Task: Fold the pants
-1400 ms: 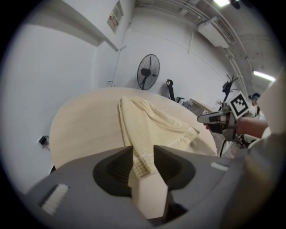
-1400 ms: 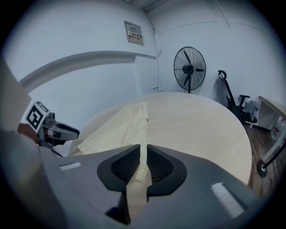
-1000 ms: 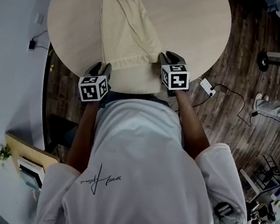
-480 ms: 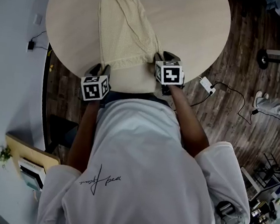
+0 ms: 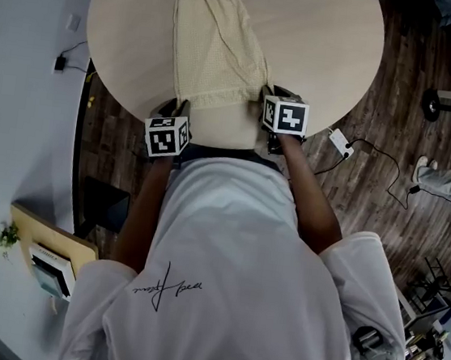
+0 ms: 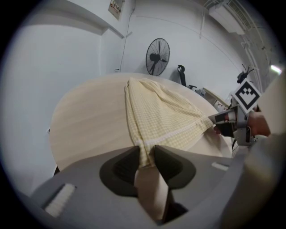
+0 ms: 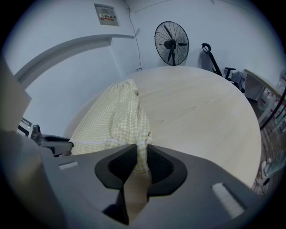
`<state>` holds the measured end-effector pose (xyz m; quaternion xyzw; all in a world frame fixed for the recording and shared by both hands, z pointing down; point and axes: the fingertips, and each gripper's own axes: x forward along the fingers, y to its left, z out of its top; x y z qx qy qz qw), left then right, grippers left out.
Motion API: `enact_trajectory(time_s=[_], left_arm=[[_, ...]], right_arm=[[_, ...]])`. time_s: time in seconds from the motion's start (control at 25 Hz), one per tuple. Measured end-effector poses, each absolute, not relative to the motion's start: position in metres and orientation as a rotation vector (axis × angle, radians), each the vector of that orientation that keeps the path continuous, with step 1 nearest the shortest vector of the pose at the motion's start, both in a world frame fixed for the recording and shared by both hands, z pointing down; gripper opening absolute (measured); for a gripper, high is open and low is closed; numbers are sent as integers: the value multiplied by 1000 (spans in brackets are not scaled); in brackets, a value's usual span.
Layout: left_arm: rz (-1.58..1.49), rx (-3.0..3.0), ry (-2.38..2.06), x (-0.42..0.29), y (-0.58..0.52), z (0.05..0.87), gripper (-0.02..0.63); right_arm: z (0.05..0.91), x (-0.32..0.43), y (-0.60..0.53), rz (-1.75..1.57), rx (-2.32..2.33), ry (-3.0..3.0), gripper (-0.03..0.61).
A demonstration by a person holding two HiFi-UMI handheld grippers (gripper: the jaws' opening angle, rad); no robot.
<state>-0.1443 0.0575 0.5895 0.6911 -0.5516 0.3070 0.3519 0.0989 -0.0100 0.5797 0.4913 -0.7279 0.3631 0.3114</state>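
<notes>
Room: dark wood-plank floor point(image 5: 385, 146) under a round, pale tabletop point(image 5: 323, 48); we see a standing fan point(image 6: 157, 53) against the white wall point(image 6: 62, 67) beyond its far edge.
Pants point(image 5: 217, 52): pale yellow check, laid flat as one long strip on the tabletop's left half, running from near the far edge to the near edge.
Near end: both corners sit at the tabletop's near edge, with a pale seam point(image 6: 176, 134) running between them.
Left hand-held gripper point(image 6: 144, 151): jaws almost together, pinching the left near corner; we see cloth filling the gap.
Right hand-held gripper point(image 7: 141, 151): jaws have just been closing and stand narrow, clamped on the right near corner with cloth between them.
Person: white shirt point(image 5: 229, 281), standing at the near edge, our two arms reaching to the corners.
</notes>
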Motion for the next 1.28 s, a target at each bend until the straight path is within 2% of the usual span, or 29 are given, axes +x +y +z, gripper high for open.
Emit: enact_trajectory(time_s=[0.2, 0.88, 1.28], left_arm=[[807, 1808, -1426, -141, 57, 590, 129], [526, 1765, -1367, -150, 61, 577, 106], [462, 1829, -1281, -150, 65, 553, 103]], right_arm=[[577, 94, -8, 861, 1336, -1924, 61], [569, 103, 4, 1041, 1180, -2000, 43], [548, 106, 11, 1142, 1086, -2064, 43]])
